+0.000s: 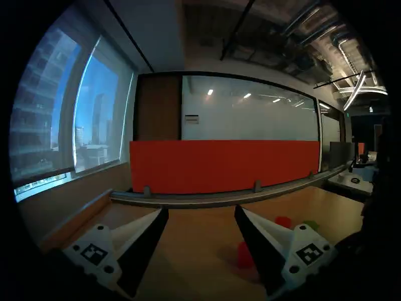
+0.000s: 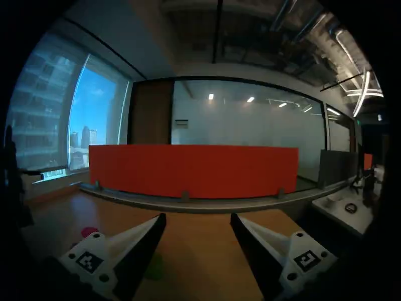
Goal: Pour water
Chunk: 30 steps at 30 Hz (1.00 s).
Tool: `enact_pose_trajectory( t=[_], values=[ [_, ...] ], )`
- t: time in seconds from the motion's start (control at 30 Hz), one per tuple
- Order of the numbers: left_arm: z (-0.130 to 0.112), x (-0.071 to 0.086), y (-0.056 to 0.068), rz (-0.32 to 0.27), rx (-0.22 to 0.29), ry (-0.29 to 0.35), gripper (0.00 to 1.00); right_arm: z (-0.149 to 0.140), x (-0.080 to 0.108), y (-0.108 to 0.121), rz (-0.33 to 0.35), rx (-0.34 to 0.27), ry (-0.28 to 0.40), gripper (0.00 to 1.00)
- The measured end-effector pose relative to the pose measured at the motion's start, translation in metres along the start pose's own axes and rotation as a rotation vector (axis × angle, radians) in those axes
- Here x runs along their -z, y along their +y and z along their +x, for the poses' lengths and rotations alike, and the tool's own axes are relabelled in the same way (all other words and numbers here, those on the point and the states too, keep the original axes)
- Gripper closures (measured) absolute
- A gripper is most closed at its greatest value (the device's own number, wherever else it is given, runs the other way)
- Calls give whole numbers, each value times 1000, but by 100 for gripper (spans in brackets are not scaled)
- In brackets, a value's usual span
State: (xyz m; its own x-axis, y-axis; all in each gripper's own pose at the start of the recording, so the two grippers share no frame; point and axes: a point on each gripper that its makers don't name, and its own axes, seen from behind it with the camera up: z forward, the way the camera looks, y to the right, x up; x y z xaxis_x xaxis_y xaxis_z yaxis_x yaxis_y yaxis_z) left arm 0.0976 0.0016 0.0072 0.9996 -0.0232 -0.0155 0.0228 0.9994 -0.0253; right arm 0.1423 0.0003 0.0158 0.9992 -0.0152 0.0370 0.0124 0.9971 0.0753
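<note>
In the left gripper view, the left gripper (image 1: 200, 208) is held above a wooden surface (image 1: 200, 246). Its fingers (image 1: 128, 236) are spread wide, with nothing gripped between them. A small red object (image 1: 244, 255) is seen on the surface at about 5 o'clock, partly hidden behind the finger on that side (it is too blurred to be named a cup or a bottle with certainty). Farther off, at about 4 o'clock, a second red object (image 1: 283, 220) and a green object (image 1: 311, 224) are set near each other, just beyond the same finger. An orange partition (image 1: 225, 165) is mounted along the far edge of the surface at 12 o'clock. A glass wall (image 1: 250, 115) is seen above it, and a window (image 1: 95, 120) at 9 o'clock.

In the right gripper view, the right gripper (image 2: 197, 215) is likewise held over the surface, its fingers (image 2: 270, 246) parted and nothing pinched. A pink object (image 2: 89, 232) is seen at about 8 o'clock, just beyond the finger on that side. A dim green shape (image 2: 154, 268) lies at about 6 o'clock, just beside that finger's inner edge. Which of these coloured things holds water cannot be told.
</note>
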Motion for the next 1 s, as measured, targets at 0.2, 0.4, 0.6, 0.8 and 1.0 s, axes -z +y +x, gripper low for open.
enact_pose_trajectory(
  t=[0.2, 0.4, 0.6, 0.8, 1.0],
  values=[
    [24, -5, -2, -7, -5, 17, 2, 22, -4, -2, 18, -27, -2, 1],
    [28, -8, 3, -37, -5, 13, 2, 26, -5, -3, 30, -38, -2, 1],
    [28, -7, 17, -106, 3, 5, 2, 27, -5, -9, 72, -42, -5, 1],
    [26, -6, 30, -174, -3, -13, 2, 26, -2, -24, 157, -24, -17, 1],
    [25, -5, 46, -246, -31, -23, 2, 25, 0, -33, 217, -14, -28, 1]
  ],
)
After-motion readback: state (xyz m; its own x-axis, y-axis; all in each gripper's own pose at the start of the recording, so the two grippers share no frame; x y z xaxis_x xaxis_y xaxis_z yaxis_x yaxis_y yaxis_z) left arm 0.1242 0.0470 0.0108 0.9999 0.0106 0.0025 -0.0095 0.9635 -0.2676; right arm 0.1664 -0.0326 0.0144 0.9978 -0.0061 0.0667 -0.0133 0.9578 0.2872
